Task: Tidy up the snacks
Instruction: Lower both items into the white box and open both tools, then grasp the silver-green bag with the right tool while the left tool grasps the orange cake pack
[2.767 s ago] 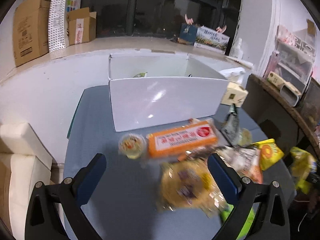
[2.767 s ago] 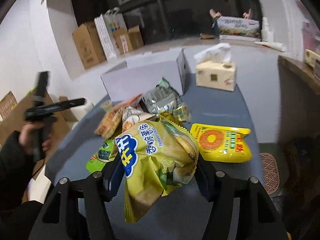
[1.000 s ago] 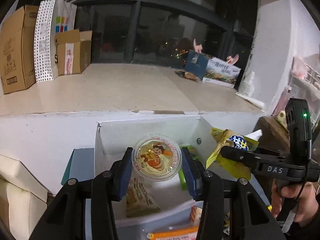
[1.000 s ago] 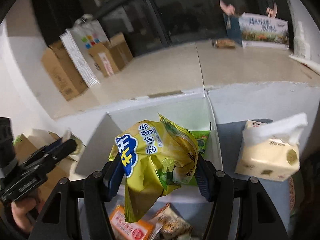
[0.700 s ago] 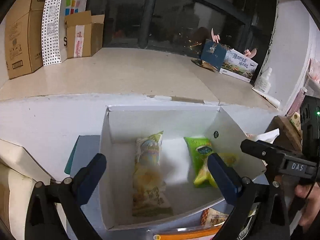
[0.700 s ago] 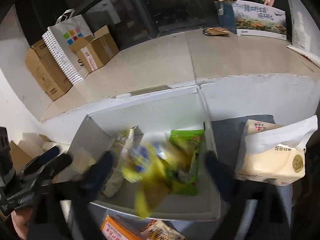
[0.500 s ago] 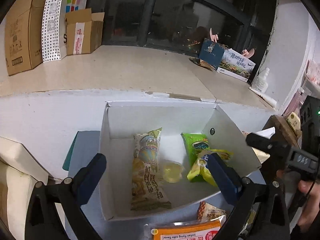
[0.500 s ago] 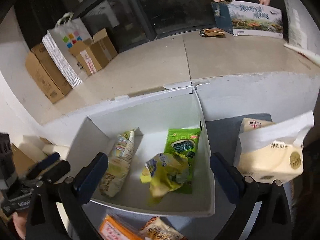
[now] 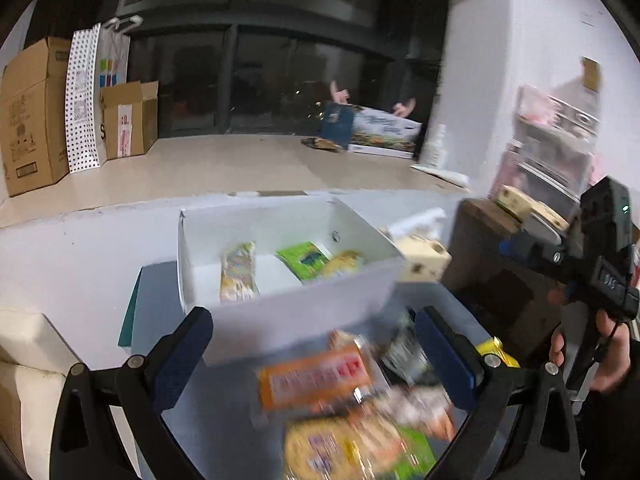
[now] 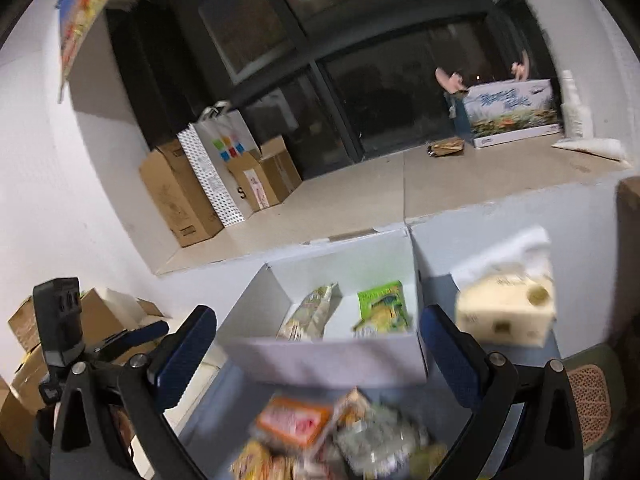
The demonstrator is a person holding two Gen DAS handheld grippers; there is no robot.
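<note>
Both sets of jaws stand fully spread with nothing between them. The left gripper [image 9: 314, 354] and right gripper [image 10: 316, 354] hover over the blurred snack pile [image 9: 340, 412] on the grey bench [image 9: 160, 292]. The white box [image 9: 288, 308] sits behind the pile and contains a long pale packet [image 9: 238, 276], a green packet [image 9: 306, 260] and a yellow bag [image 9: 344, 262]. A tissue box [image 10: 506, 312] stands just beside the white box.
</note>
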